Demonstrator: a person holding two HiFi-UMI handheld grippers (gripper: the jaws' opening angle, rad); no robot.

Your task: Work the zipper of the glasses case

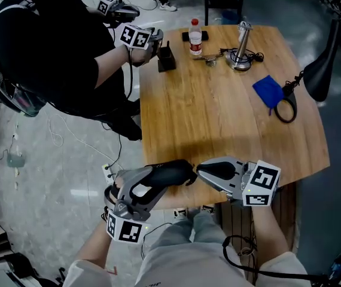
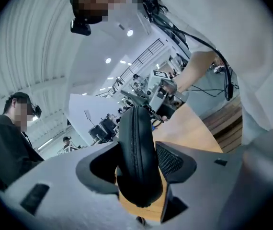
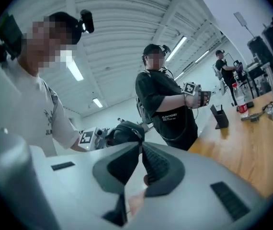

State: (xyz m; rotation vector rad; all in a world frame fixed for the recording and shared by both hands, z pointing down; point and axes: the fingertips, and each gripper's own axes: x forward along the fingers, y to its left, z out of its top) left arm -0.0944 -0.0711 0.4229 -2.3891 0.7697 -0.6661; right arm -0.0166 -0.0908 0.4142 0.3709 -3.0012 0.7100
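here left hand-held gripper (image 2: 137, 156) clamps the glasses case (image 1: 169, 173), right hand-held gripper (image 3: 140, 147) pinches its zipper pull (image 3: 139, 137).

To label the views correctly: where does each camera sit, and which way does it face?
Head view: on the person's head, facing steeply down at the rounded wooden table; left claw, right claw, forearms and lap show.
Left gripper view: on the left claw, looking along the clamped black oval zipped glasses case towards the wearer's white shirt.
Right gripper view: on the right claw, apparently pinching the case's zipper pull, facing a bystander in black; wearer's shirt shows.
Shared: all show the case.
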